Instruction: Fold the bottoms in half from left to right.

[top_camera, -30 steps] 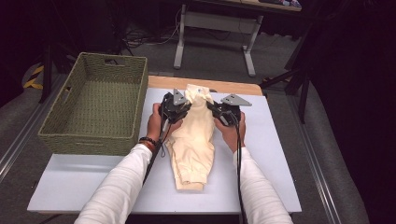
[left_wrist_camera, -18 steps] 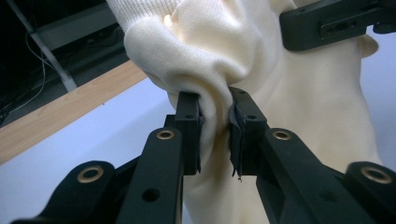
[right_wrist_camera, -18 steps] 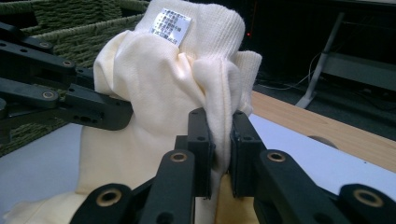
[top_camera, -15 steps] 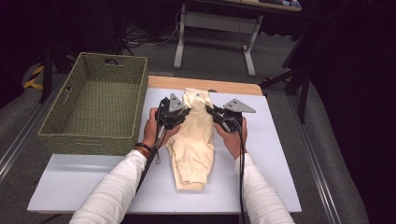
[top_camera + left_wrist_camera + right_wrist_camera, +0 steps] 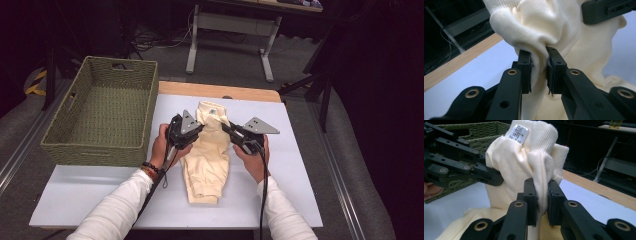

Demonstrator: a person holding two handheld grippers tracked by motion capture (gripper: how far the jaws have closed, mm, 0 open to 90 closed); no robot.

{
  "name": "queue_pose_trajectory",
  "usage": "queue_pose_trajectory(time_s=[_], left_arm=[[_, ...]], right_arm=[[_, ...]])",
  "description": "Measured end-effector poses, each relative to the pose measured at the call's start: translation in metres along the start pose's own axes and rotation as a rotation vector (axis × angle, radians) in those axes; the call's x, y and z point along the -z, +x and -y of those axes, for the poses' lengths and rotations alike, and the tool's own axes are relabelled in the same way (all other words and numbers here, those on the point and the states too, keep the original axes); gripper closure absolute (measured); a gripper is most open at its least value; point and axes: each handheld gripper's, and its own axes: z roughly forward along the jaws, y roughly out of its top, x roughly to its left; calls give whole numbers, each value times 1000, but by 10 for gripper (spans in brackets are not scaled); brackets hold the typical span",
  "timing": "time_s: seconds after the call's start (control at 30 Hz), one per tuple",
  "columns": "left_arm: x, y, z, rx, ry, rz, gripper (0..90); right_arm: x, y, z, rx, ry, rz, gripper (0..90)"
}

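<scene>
A cream knit garment [image 5: 207,160] lies lengthwise on the white table top [image 5: 300,165]. Its far end, with a ribbed hem and a white label [image 5: 519,131], is lifted off the table. My left gripper [image 5: 196,131] is shut on a fold of that fabric [image 5: 541,57] at the lifted end's left side. My right gripper [image 5: 226,129] is shut on another fold [image 5: 541,187] at its right side. The left gripper's black jaws [image 5: 486,176] also reach in from the left in the right gripper view. The near end of the garment rests flat on the table.
A green woven basket [image 5: 102,112] stands at the table's left side, close to my left hand. A wooden strip [image 5: 220,91] runs along the table's far edge. Beyond it stand a desk frame [image 5: 230,30] and dark floor.
Both grippers have drawn toward the near side with the garment's far end held between them. That end now stands higher and folds back over the rest of the garment.
</scene>
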Motion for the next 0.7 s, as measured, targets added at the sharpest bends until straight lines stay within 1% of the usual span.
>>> queue_pose_trajectory(time_s=[0.03,0.1,0.17,0.2,0.23,0.27,0.3,0.33,0.4,0.43,0.47,0.53,0.6,0.67,0.7], left_arm=[[1,-2,1,2,-4,6,762],[5,-5,5,3,-13,16,761],[9,-9,8,-23,-12,16,762],[10,-10,8,-23,-15,15,761],[12,-12,10,-40,-19,11,762],[14,-13,11,-38,-14,20,761],[16,-14,12,-50,-14,27,761],[18,-15,13,-52,-14,35,760],[20,-16,14,-54,-19,42,760],[21,-16,15,-54,-19,52,760],[22,-16,16,-64,-19,54,759],[24,-17,20,-46,-32,70,760],[26,-18,22,-45,-34,74,759],[29,-21,25,-57,-39,73,759],[30,-23,26,-73,-35,70,758]], right_arm=[[2,2,2,9,-1,0,803],[5,5,4,6,-6,-2,803],[8,7,7,5,-11,-12,803],[10,9,8,10,-11,-17,803],[10,9,8,10,-12,-18,802],[13,11,9,14,-15,-25,801],[14,12,9,18,-12,-28,801],[16,14,10,24,-12,-34,801],[19,15,11,27,-11,-41,800],[20,16,12,29,-14,-45,798],[21,16,13,29,-13,-48,797],[24,18,14,26,-15,-55,797],[26,20,15,24,-15,-61,796],[28,22,16,24,-15,-68,794],[29,23,17,26,-14,-69,792]])
